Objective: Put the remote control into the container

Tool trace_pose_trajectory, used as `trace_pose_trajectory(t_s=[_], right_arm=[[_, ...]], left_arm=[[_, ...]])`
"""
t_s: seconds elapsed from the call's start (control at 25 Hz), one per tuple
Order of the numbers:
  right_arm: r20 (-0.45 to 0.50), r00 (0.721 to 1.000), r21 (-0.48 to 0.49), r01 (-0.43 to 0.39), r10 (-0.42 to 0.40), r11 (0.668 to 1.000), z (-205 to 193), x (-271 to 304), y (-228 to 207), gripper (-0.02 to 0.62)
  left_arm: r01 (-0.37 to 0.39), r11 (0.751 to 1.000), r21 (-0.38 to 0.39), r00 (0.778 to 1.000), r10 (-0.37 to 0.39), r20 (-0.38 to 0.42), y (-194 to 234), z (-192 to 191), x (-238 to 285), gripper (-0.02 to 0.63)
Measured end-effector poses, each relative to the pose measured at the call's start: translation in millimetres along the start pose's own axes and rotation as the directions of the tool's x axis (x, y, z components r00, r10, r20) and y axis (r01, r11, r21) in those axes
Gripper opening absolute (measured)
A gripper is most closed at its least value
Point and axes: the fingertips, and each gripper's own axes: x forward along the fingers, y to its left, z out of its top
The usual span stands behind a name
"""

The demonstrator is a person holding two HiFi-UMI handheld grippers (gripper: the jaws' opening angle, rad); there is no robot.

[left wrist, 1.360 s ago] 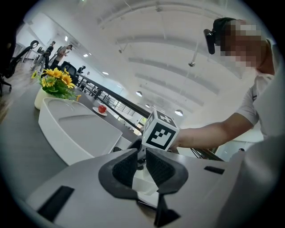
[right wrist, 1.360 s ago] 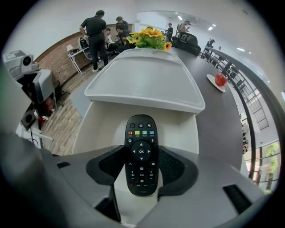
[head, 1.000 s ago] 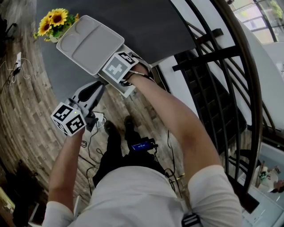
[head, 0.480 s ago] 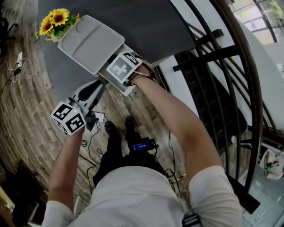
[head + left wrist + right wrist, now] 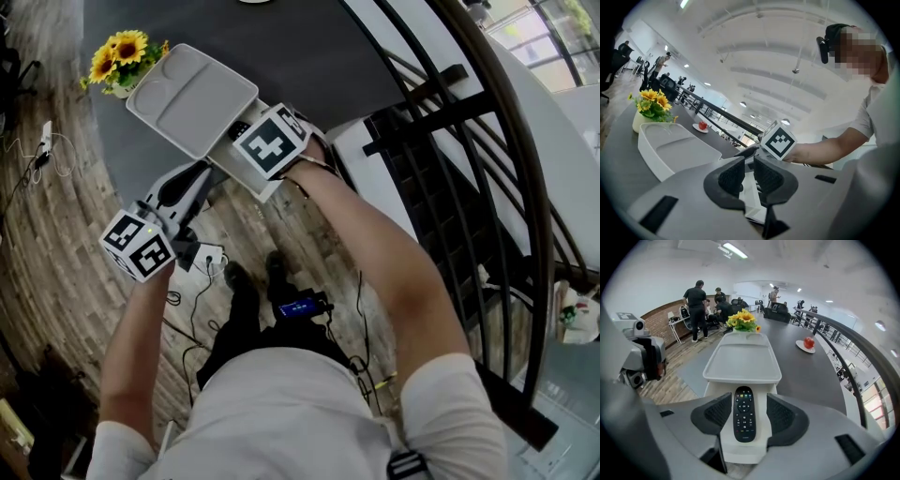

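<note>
While its jaws stand wide on either side of the slim black remote control (image 5: pixel 744 420), the right gripper (image 5: pixel 743 409) is lined up for a grasp.

At the bottom centre of the right gripper view the remote lies lengthwise on a white raised block (image 5: pixel 743 449). The pads are clear of its long edges, which suggests the closing squeeze has not yet come. The block probably lifts the remote so the jaws can get around it. Just above it in that frame sits the container, a light grey moulded plastic tray (image 5: pixel 742 357) with shallow compartments. All of them look empty, so the carry should be short. The tray rests on a dark grey tabletop (image 5: pixel 801 373). The left gripper (image 5: pixel 749 168), at the lower centre of its own view, has its jaws drawn to a narrow gap with nothing between them and is held off to the side, seemingly idle.
</note>
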Motion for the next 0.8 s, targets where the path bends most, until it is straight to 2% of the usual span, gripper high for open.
trace_pose_trajectory(t_s=[0.2,0.32,0.48,0.8], right_arm=[[0.117,0.993,0.066,0.001,-0.009,0.998,22,-55,2,0.233],[0.239,0.971,0.098,-0.012,-0.012,0.995,42,-89,6,0.231],[0.357,0.933,0.131,-0.008,-0.04,0.991,61,-131,5,0.147],[0.46,0.884,0.139,0.022,-0.085,0.99,58,-195,23,0.018]], left_arm=[[0.032,0.998,0.048,0.998,-0.034,0.049,-23,38,-2,0.063],[0.056,0.996,0.071,0.996,-0.061,0.07,-41,54,-7,0.063],[0.083,0.993,0.09,0.99,-0.092,0.103,-61,73,-11,0.063],[0.124,0.985,0.119,0.979,-0.141,0.146,-102,88,-29,0.063]])
